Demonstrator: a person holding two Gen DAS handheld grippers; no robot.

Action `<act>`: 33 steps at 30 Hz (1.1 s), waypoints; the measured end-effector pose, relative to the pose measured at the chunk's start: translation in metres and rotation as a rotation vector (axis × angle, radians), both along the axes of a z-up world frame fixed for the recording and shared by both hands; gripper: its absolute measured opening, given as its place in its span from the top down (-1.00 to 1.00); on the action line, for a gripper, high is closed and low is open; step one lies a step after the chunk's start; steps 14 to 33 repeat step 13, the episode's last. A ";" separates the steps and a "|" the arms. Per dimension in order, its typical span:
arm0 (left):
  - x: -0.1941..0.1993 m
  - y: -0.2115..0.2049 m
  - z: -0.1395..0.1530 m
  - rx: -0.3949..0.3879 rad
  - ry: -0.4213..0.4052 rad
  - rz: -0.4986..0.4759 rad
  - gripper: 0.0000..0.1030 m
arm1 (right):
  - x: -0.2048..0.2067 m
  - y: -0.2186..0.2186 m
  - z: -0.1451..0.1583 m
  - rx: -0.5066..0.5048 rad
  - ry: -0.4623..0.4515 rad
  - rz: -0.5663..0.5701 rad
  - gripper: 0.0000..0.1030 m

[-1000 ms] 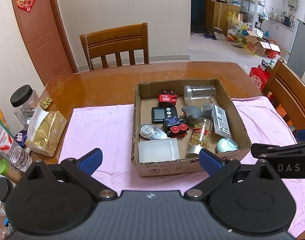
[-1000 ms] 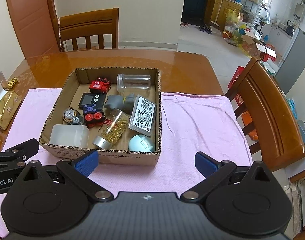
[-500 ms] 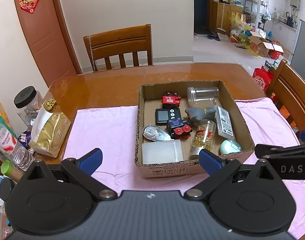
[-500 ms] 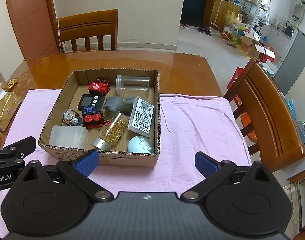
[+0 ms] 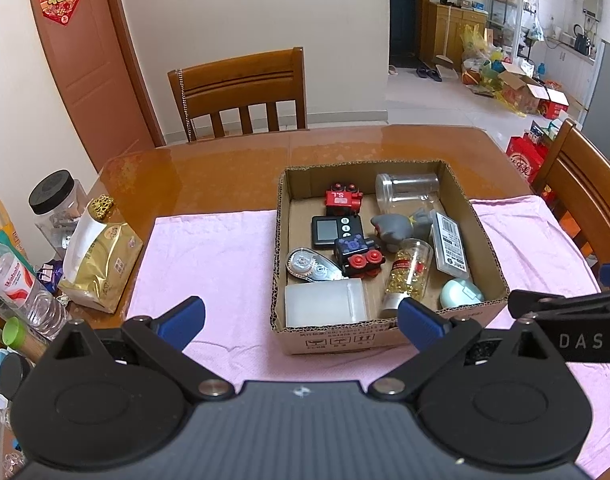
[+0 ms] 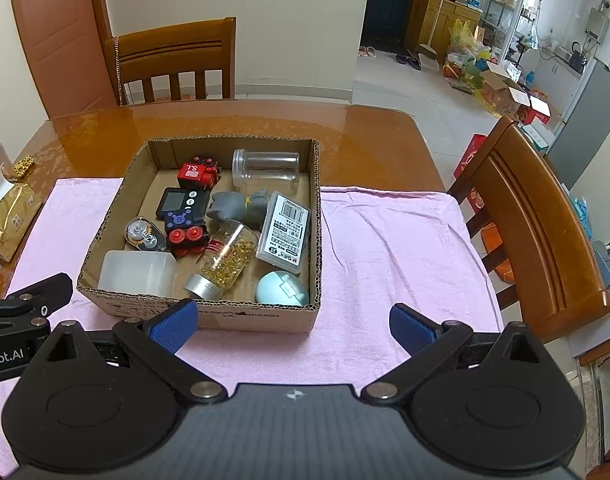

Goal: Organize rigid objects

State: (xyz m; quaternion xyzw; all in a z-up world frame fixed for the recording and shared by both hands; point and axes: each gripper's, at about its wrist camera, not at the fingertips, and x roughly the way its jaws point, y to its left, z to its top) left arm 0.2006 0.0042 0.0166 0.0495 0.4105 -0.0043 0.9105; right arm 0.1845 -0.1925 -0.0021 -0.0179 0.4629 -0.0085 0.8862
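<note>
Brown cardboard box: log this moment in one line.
brown cardboard box: on pink cloth, full | left gripper: open, empty | right gripper: open, empty | stage: pre-grasp

One cardboard box [image 6: 209, 314] sits on one pink cloth [image 6: 389, 264], and inside the box there are ten things: two toy trains, one red [image 6: 198, 173] at the back and one dark blue with red wheels [image 6: 186, 231] nearer the middle, two clear jars, one empty [image 6: 266, 167] and one holding gold beads [image 6: 225, 259], one grey figure [image 6: 241, 207], one black handheld screen [image 6: 177, 202], one correction-tape dispenser [image 6: 144, 235], one white translucent tub [image 6: 137, 273], one barcode-labelled flat case [image 6: 285, 233] and one pale blue egg-shaped case [image 6: 281, 289]. Left of the box stand one gold bag [image 5: 101, 254], one black-lidded jar [image 5: 55, 204] and one plastic bottle [image 5: 23, 292]. Beyond the box and to its right are two wooden chairs [image 6: 177, 66].
</note>
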 end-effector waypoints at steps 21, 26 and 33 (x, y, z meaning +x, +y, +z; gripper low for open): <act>0.000 0.001 0.002 -0.011 0.002 -0.001 -0.98 | -0.001 0.001 0.002 -0.005 -0.003 0.000 -1.00; 0.000 0.001 0.002 -0.011 0.002 -0.001 -0.98 | -0.001 0.001 0.002 -0.005 -0.003 0.000 -1.00; 0.000 0.001 0.002 -0.011 0.002 -0.001 -0.98 | -0.001 0.001 0.002 -0.005 -0.003 0.000 -1.00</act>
